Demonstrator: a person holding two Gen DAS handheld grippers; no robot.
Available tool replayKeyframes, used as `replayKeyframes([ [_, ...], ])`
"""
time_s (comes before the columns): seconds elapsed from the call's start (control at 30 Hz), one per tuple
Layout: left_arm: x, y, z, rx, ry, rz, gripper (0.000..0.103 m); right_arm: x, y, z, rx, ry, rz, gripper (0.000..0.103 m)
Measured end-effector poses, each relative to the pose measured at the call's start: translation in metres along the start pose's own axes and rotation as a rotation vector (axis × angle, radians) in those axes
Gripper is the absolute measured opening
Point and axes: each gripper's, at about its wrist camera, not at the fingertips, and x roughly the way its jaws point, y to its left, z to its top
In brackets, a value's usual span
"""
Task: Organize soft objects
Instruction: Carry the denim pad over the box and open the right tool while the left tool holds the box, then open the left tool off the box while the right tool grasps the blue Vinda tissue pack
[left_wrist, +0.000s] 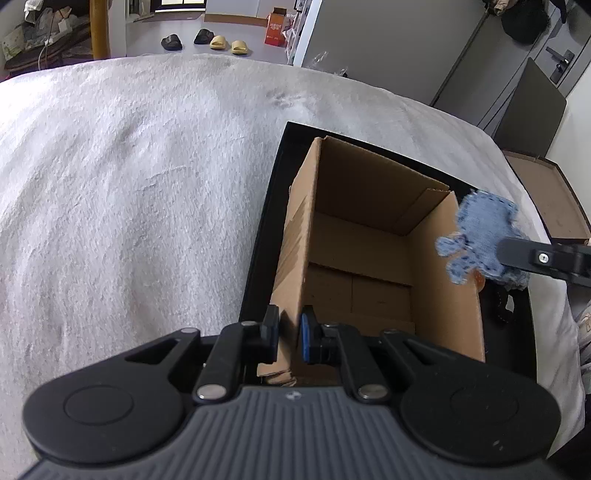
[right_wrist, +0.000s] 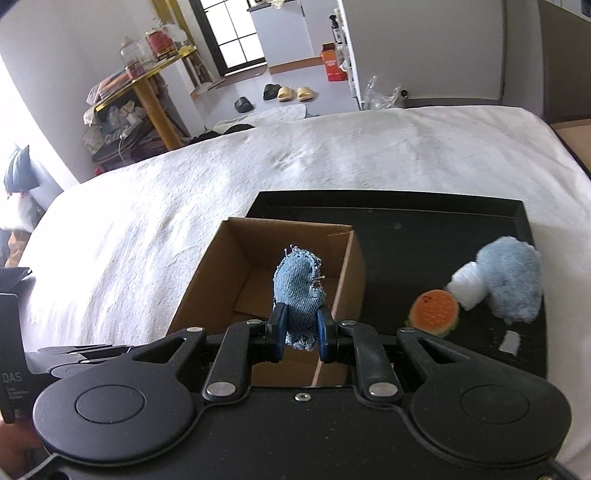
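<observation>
An open cardboard box (left_wrist: 362, 236) stands on a black tray (left_wrist: 273, 206) on the white blanket. My left gripper (left_wrist: 290, 326) is shut on the box's near left wall. My right gripper (right_wrist: 302, 326) is shut on a blue denim soft toy (right_wrist: 300, 286) and holds it above the box (right_wrist: 258, 273), near its right wall. In the left wrist view the denim toy (left_wrist: 476, 236) hangs at the box's right edge with the right gripper's finger beside it. The box looks empty inside.
On the tray (right_wrist: 424, 221) right of the box lie a fluffy light-blue and white plush (right_wrist: 509, 284) and an orange burger-like toy (right_wrist: 436, 312). White blanket (left_wrist: 129, 184) covers the bed. Slippers (left_wrist: 225, 42) lie on the floor beyond.
</observation>
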Motion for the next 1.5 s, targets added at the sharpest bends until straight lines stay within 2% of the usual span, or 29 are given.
replayKeyframes([
  [0.47, 0.001, 0.006, 0.003, -0.061, 0.039, -0.020, 0.010, 0.029, 0.043, 0.015, -0.079, 0.034, 0.047, 0.017],
  [0.53, 0.001, 0.007, 0.004, -0.075, 0.045, -0.016, 0.010, 0.029, 0.047, 0.018, -0.092, 0.020, 0.062, 0.021],
  [0.67, 0.002, 0.006, 0.005, -0.085, 0.056, -0.008, 0.012, 0.028, 0.050, 0.021, -0.100, -0.015, 0.050, 0.043],
  [0.73, 0.002, 0.005, 0.006, -0.077, 0.062, 0.003, 0.016, 0.028, 0.043, 0.019, -0.075, -0.012, 0.049, 0.044],
  [0.8, 0.003, 0.003, 0.006, -0.067, 0.068, 0.018, 0.027, 0.028, 0.035, 0.015, -0.054, 0.001, 0.045, 0.044],
  [0.87, 0.003, 0.001, 0.006, -0.062, 0.075, 0.035, 0.046, 0.026, 0.027, 0.011, -0.036, 0.008, 0.047, 0.044],
  [0.97, -0.001, -0.001, 0.005, -0.058, 0.060, 0.064, 0.059, 0.020, 0.014, 0.002, -0.015, 0.012, 0.039, 0.044],
  [1.17, -0.009, -0.011, 0.007, -0.027, 0.028, 0.100, 0.065, 0.003, -0.016, -0.016, 0.038, 0.002, 0.013, 0.045],
  [1.43, -0.015, -0.028, 0.005, 0.018, 0.005, 0.140, 0.068, -0.008, -0.055, -0.032, 0.105, -0.004, -0.009, 0.045],
  [1.5, -0.014, -0.032, 0.005, 0.027, 0.006, 0.150, 0.068, -0.008, -0.065, -0.037, 0.127, -0.001, -0.013, 0.048],
])
